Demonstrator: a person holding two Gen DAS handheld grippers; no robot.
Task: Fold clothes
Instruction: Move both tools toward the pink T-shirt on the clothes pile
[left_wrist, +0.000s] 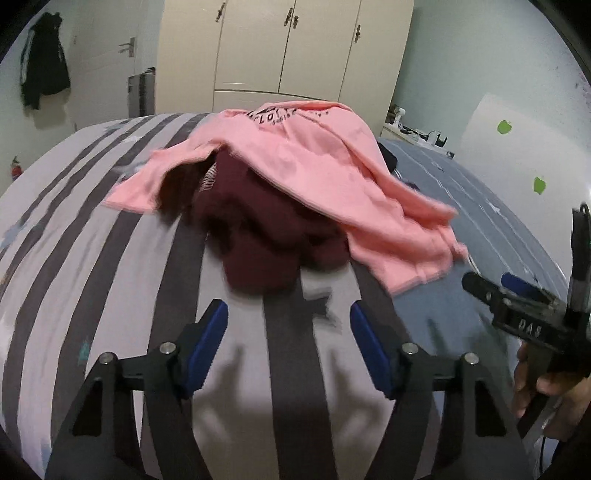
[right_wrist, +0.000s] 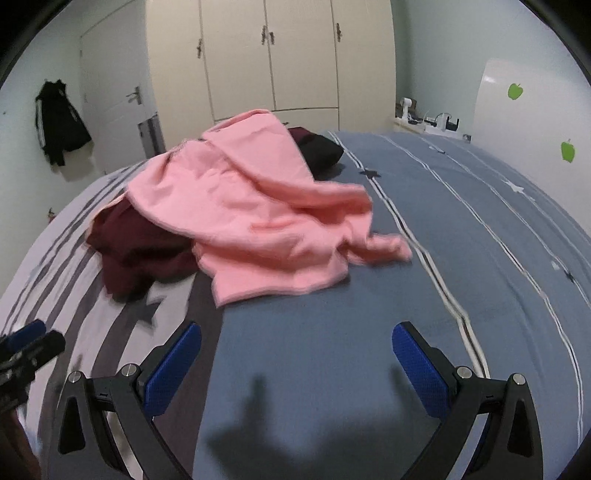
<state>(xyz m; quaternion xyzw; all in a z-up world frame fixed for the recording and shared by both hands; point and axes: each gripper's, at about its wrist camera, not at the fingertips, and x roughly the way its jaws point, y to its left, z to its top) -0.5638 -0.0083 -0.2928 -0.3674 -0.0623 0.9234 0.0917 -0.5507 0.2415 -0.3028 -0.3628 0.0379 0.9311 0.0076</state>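
Pink shirt (right_wrist: 255, 221) heaped over maroon garment (left_wrist: 266, 236) on bed (right_wrist: 480, 258), straight ahead of both. Long axis slanting away leftward. Hem nearer right gripper (right_wrist: 297, 354), gaping, empty; left gripper (left_wrist: 289, 334) half-open, empty, facing maroon.

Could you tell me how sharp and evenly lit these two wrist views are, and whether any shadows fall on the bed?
Left wrist view: pink shirt and maroon garment smeared by motion blur, a shadow under the left gripper. Right wrist view: similar blur, bed bowed by fisheye, a shadow under the right gripper.
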